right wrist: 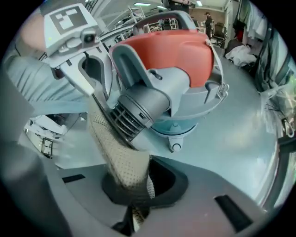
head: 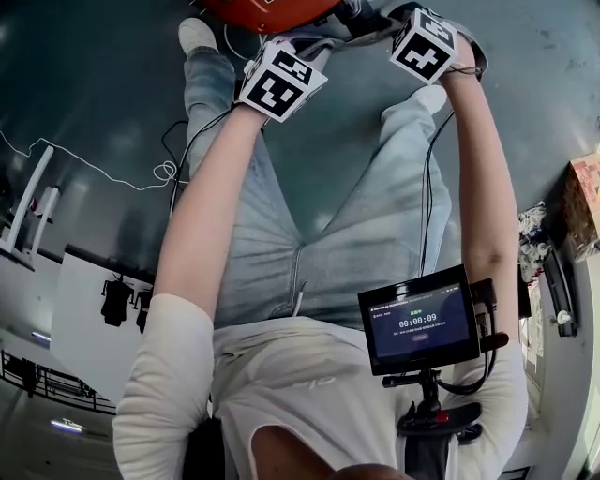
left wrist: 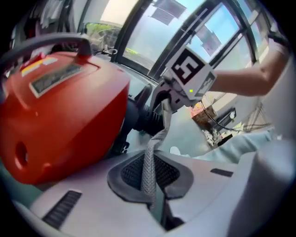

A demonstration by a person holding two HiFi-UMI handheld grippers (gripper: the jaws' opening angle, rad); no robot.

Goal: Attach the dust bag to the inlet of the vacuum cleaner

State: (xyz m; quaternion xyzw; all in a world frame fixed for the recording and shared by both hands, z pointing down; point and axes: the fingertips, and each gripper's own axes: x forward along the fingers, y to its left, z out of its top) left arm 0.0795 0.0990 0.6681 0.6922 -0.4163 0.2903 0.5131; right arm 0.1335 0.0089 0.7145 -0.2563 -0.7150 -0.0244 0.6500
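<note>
The vacuum cleaner (right wrist: 175, 51) stands on the floor, with a red top, a grey body and a ribbed dark grey inlet (right wrist: 138, 111) pointing toward me. The dust bag (right wrist: 115, 157) is a beige mesh fabric stretched between both grippers, just in front of the inlet's ribbed end. My right gripper (right wrist: 134, 208) is shut on one edge of it. My left gripper (left wrist: 155, 203) is shut on the other edge, a thin mesh strip (left wrist: 149, 162) running up to the right gripper (left wrist: 164, 104). In the head view, both marker cubes (head: 279, 80) sit beside the red body (head: 267, 11). Whether the bag goes round the inlet is hidden.
My legs in jeans and a white shoe (head: 197, 36) stand close to the vacuum. Cables (head: 164, 172) lie on the grey floor to the left. A small monitor (head: 417, 323) hangs at my chest. Boxes and clutter (head: 581, 202) line the right side.
</note>
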